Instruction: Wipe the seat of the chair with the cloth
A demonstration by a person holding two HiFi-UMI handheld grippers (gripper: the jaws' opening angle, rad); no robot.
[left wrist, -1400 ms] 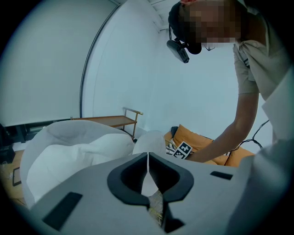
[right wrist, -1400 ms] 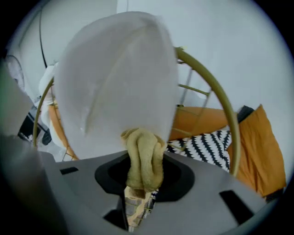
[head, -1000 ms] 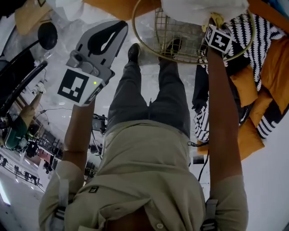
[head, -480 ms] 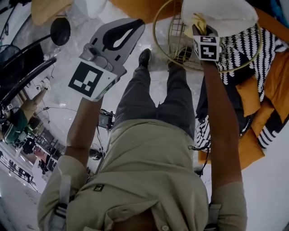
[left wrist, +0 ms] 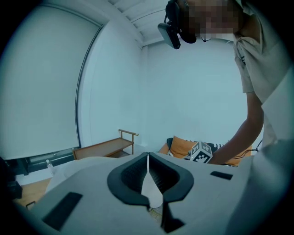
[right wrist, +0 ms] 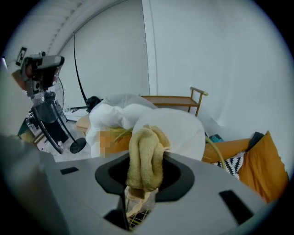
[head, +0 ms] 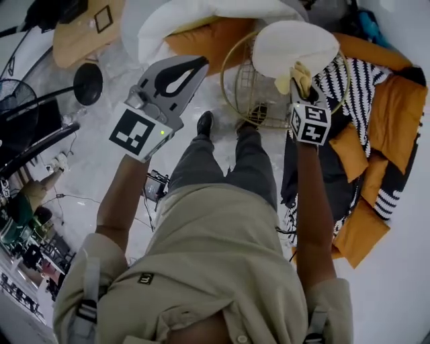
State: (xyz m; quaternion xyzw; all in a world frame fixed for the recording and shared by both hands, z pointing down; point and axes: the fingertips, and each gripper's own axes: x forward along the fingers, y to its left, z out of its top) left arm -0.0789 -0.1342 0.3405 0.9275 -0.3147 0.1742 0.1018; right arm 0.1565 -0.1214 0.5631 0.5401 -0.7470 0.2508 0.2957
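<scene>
The chair is a round gold wire frame (head: 236, 101) with a white seat cushion (head: 295, 46) (right wrist: 181, 128). My right gripper (head: 300, 94) (right wrist: 142, 183) is shut on a folded yellow cloth (head: 290, 79) (right wrist: 146, 153). The cloth sticks up out of the jaws, right at the cushion's near edge; I cannot tell whether it touches. My left gripper (head: 191, 66) (left wrist: 148, 158) is held up to the left of the chair, shut with nothing in it. It is well apart from the seat.
Orange and black-and-white striped cushions (head: 379, 134) lie heaped to the right of the chair. White bedding (head: 195, 17) and a wooden bench (head: 77, 30) lie beyond it. A black round stand base (head: 87, 84) is on the floor at left. The person's shoes (head: 203, 124) stand just before the chair.
The right gripper with the cloth has drawn back from under the cushion's edge toward the person. The view has pulled away from the chair. The left gripper stays raised.
</scene>
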